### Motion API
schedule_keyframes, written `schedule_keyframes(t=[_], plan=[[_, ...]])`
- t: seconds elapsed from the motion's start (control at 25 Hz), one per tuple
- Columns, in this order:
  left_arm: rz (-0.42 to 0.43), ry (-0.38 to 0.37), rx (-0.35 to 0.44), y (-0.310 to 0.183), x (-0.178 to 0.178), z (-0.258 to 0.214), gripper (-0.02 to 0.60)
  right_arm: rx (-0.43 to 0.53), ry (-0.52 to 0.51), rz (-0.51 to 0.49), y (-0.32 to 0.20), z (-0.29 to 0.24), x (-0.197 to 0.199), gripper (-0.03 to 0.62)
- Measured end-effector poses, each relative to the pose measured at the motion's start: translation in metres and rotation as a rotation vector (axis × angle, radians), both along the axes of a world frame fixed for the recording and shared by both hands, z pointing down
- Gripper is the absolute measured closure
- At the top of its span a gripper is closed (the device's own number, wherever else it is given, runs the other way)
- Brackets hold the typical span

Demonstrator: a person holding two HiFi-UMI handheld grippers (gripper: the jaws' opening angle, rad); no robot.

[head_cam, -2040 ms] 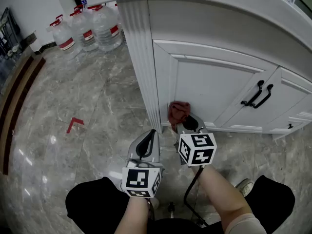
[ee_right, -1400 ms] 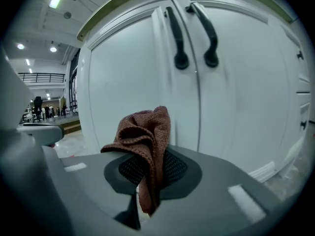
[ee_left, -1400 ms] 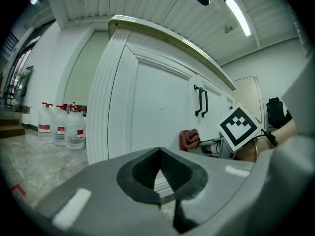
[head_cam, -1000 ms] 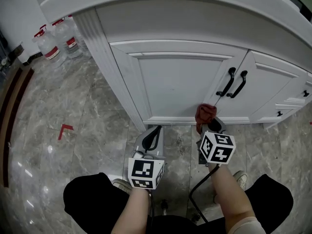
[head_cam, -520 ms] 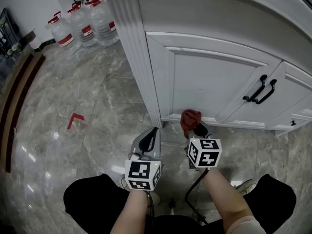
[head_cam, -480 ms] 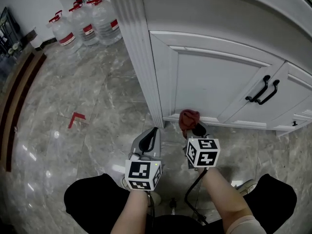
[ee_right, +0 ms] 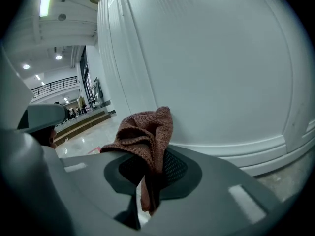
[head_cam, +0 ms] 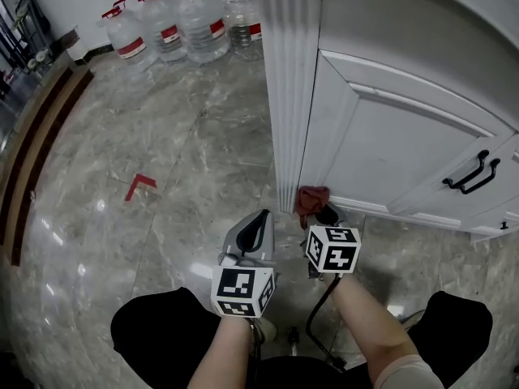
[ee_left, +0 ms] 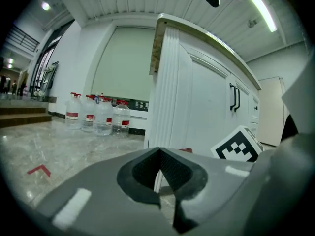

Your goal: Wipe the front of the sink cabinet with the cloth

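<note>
1. You were mid-wipe, I judge: your right tongs [head_cam: 323, 215] were clamped on the cloth [head_cam: 311, 198], which sat low against the cabinet front [head_cam: 381, 136] beside the corner post [head_cam: 288, 96]. The upper panels probably remained.
2. Your left tongs [head_cam: 258, 227] were closed and empty, clear of the cabinet.
3. Since a second earlier, the cloth had moved left from below the handles [head_cam: 470, 177].

Wore black trousers [head_cam: 154, 331]. Carried a grey moulded left gripper [head_cam: 259, 221] and a matching right gripper [head_cam: 322, 214], both lined with dark ribbed pads [ee_left: 174, 168] inside the jaws. Bore on each a white cube [head_cam: 242, 292] printed with black square markers. Trailed a thin black cable [head_cam: 318, 318] behind the right one. Showed a pale sleeve [head_cam: 405, 373] edge low on the right arm.
</note>
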State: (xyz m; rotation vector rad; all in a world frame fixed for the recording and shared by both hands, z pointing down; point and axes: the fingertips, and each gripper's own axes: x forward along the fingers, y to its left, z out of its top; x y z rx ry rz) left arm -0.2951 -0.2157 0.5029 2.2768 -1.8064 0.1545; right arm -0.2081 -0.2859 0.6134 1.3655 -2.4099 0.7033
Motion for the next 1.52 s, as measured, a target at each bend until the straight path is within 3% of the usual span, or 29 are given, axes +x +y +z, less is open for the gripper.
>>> schedule_keyframes(t=[0.2, 0.56, 0.92, 1.04, 1.16, 1.52], plan=[[0.013, 0.002, 0.002, -0.007, 0.005, -0.001, 0.58, -0.005, -0.011, 0.001, -0.002, 0.001, 0.01, 0.511], [0.061, 0.008, 0.017, -0.016, 0.045, -0.004, 0.58, -0.003, -0.002, 0.072, -0.003, 0.005, 0.066, 0.513], [0.152, 0.024, 0.043, -0.026, 0.113, -0.011, 0.58, -0.013, 0.034, 0.216, -0.001, 0.003, 0.166, 0.513], [0.205, -0.016, 0.046, -0.025, 0.135, -0.009, 0.581, -0.021, 0.037, 0.258, 0.001, 0.003, 0.193, 0.513], [0.217, -0.053, 0.042, -0.025, 0.14, -0.006, 0.58, -0.018, 0.048, 0.265, 0.003, 0.002, 0.208, 0.513], [0.23, -0.026, 0.031, -0.025, 0.157, -0.007, 0.58, -0.045, 0.002, 0.331, 0.017, 0.003, 0.241, 0.516]])
